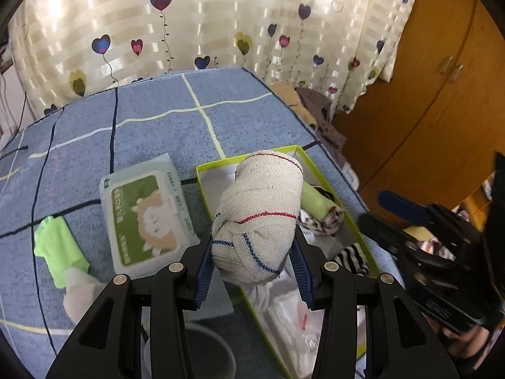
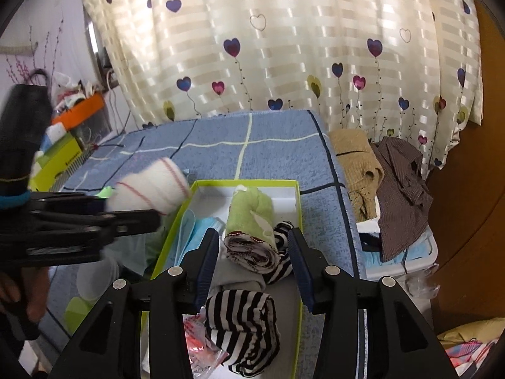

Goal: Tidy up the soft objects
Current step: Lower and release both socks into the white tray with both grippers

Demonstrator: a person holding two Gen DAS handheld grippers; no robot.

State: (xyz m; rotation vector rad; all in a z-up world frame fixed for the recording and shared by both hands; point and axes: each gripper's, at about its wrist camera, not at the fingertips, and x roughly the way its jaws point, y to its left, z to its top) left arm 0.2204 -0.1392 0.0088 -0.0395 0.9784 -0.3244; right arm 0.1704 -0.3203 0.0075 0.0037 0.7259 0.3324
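Note:
My left gripper [image 1: 252, 248] is shut on a cream bandage roll [image 1: 262, 208] with red and blue stitched lines, held over the near left edge of a lime-rimmed box [image 1: 249, 158]. The right wrist view shows the same roll [image 2: 151, 186] at the box's left rim [image 2: 246, 183]. My right gripper [image 2: 252, 243] stands open over the box. A rolled green towel [image 2: 249, 221] lies in the box between its fingers, with a gap at the left pad. A striped sock roll [image 2: 243, 325] lies nearer. The right gripper [image 1: 385, 214] is blurred at the right edge.
A wet wipes pack [image 1: 145, 218] and a green cloth [image 1: 60, 252] lie on the blue blanket [image 1: 157, 132] left of the box. Blue masks [image 2: 195, 230] sit inside it. Beige and brown clothes [image 2: 397, 183] pile up right of the blanket, before a heart-print curtain and wooden wardrobe [image 1: 426, 110].

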